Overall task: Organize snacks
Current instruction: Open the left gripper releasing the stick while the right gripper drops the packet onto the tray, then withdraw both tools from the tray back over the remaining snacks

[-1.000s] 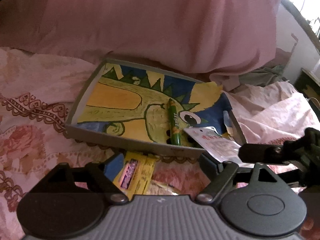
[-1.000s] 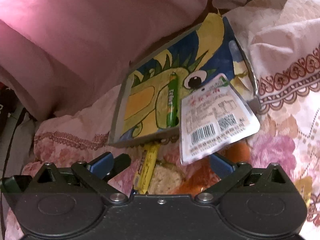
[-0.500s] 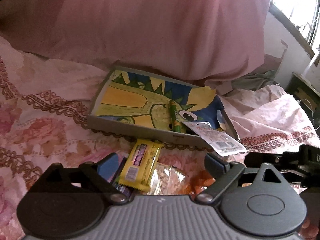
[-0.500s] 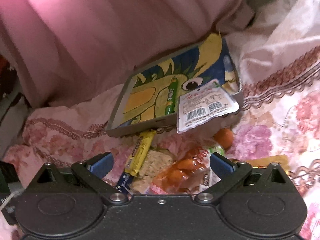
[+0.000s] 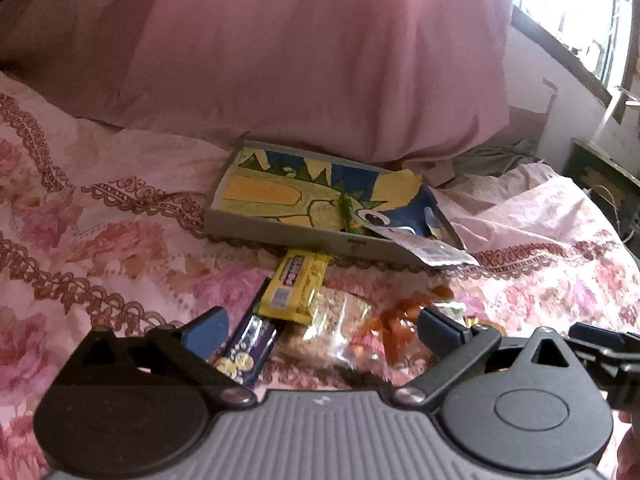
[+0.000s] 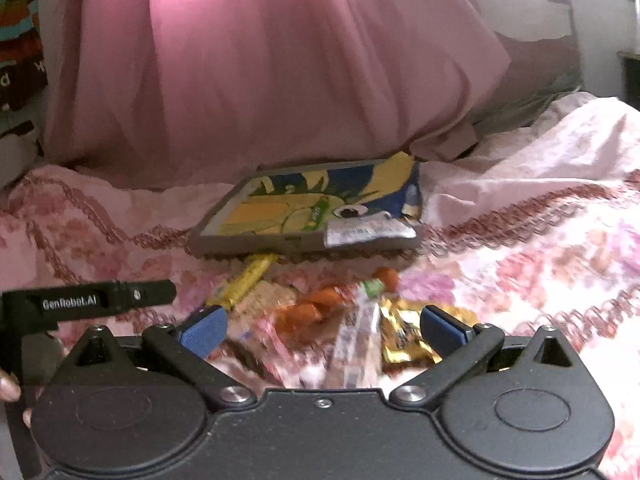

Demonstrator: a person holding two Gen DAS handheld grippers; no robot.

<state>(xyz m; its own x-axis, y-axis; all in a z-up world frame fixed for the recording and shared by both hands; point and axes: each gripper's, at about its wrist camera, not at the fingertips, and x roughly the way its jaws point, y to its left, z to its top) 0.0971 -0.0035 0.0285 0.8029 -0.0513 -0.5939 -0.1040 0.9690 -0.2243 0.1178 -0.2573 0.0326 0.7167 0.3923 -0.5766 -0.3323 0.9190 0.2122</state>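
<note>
A shallow grey box (image 5: 280, 233) (image 6: 256, 245) with a yellow, green and blue cartoon lining lies on the bed. In it lie a green stick snack (image 5: 347, 216) (image 6: 318, 213) and a white packet (image 5: 434, 249) (image 6: 366, 231) that hangs over the box's near edge. Loose snacks lie in front of it: a yellow bar (image 5: 295, 287) (image 6: 248, 280), a purple bar (image 5: 246, 350), a clear cracker pack (image 5: 334, 326), an orange pack (image 5: 396, 320) (image 6: 316, 308) and a gold packet (image 6: 404, 336). My left gripper (image 5: 322, 330) is opening wide above the bars, nothing pressed. My right gripper (image 6: 322, 326) stands open over the pile.
A big pink pillow (image 5: 312, 56) (image 6: 260, 72) rises right behind the box. The floral bedspread (image 5: 80, 240) (image 6: 540, 240) stretches left and right. A window (image 5: 576, 20) and dark furniture (image 5: 600, 176) stand at the far right. The other gripper's black body (image 6: 88, 300) shows at the left.
Both grippers have pulled back from the box, which now looks smaller and farther. The right view has rolled level. The white packet stays on the box edge. More loose snacks have come into view.
</note>
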